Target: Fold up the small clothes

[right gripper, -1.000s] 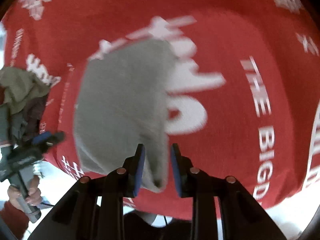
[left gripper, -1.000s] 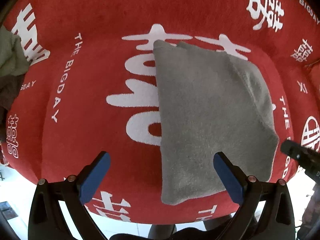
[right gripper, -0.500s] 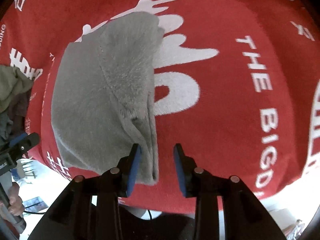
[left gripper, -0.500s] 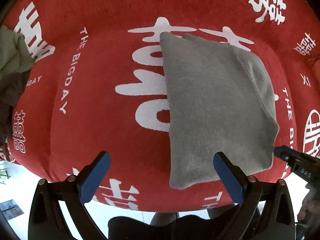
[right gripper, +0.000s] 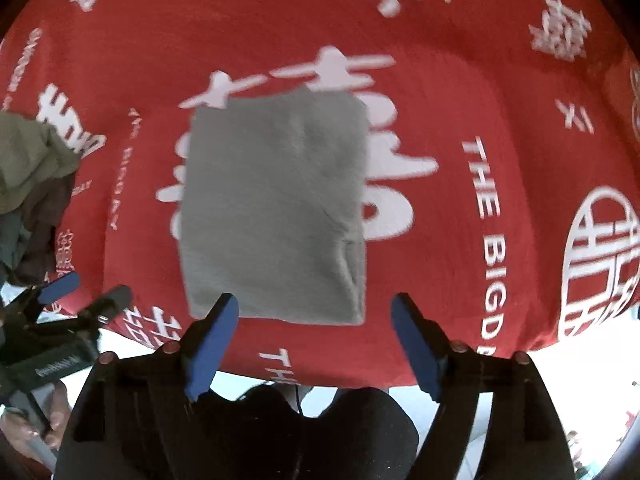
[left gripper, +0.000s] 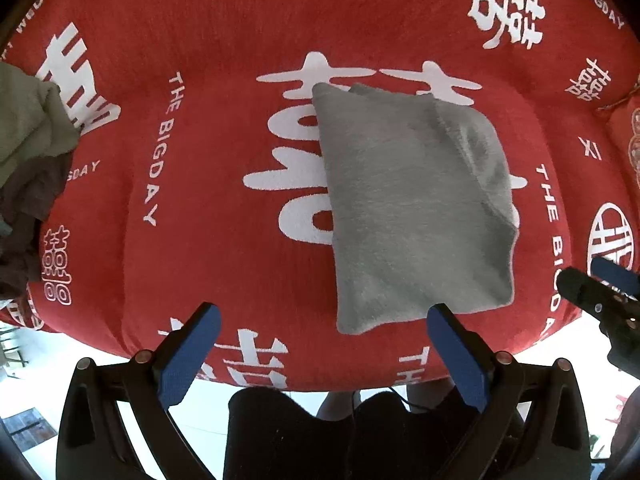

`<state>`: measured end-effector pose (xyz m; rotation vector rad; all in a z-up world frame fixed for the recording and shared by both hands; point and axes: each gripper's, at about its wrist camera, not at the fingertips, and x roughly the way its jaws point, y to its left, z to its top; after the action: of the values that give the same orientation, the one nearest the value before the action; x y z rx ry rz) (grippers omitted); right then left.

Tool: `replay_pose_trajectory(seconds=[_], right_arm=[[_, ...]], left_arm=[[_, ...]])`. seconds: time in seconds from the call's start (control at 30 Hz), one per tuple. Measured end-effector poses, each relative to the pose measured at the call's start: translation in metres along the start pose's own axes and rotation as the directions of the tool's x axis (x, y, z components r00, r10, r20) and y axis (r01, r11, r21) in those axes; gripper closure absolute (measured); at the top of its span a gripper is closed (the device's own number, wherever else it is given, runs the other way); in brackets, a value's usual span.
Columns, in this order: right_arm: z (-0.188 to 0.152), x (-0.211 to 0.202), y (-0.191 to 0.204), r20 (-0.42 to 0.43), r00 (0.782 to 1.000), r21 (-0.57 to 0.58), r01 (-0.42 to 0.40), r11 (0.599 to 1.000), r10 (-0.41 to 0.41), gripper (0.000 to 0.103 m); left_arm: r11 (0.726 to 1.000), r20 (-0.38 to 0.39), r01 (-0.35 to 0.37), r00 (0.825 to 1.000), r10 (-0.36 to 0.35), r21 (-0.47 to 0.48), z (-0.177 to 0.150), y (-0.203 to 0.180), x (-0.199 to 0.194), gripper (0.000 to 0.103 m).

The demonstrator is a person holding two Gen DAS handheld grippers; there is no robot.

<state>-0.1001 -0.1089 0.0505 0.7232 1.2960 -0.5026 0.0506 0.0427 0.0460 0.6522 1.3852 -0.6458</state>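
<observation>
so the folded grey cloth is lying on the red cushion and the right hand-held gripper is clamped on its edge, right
Not quite. The grey cloth does lie folded on the red cushion, but the right hand-held gripper is not clamped on it: the right wrist view shows its jaws opening, nothing between them.

Both of my views are evenly and brightly lit, with soft daylight and no hard shadows. The pale floor (left gripper: 48, 360) beyond the near edge of the red cover (left gripper: 224, 148) is overexposed, almost white. My left view is sharp: the weave of the grey cloth (left gripper: 408, 208) is clear. My right view is smeared by motion blur; the white lettering (right gripper: 490, 216) has soft edges. Fisheye distortion bends the cover strongly, and the corners are black.
</observation>
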Motion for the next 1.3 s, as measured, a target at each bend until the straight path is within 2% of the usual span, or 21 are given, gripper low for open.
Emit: replay_pose_trajectory(seconds=[0.1, 0.27, 0.53, 1.3], right_arm=[[0.0, -0.015, 0.014, 0.051, 0.999, -0.023, 0.011, 1.0, -0.01, 0.011], [0.002, -0.023, 0.024, 0.037, 0.996, -0.039, 0.08, 0.996, -0.078, 0.011], [-0.002, -0.031, 0.015, -0.007, 0.993, -0.003, 0.121, 0.993, -0.121, 0.011], [0.009, -0.036, 0.023, -0.014, 0.99, -0.028, 0.143, 0.989, -0.144, 0.011]], left_arm=[[1.0, -0.001, -0.004, 1.0, 0.004, -0.009, -0.001, -0.001, -0.007, 0.0], [0.999, -0.007, -0.003, 1.0, 0.003, -0.032, -0.002, -0.002, -0.016, 0.0], [0.999, 0.006, -0.015, 1.0, 0.015, -0.042, -0.004, -0.004, -0.033, 0.0], [0.998, 0.031, -0.037, 0.999, 0.039, -0.059, 0.002, -0.007, -0.051, 0.0]])
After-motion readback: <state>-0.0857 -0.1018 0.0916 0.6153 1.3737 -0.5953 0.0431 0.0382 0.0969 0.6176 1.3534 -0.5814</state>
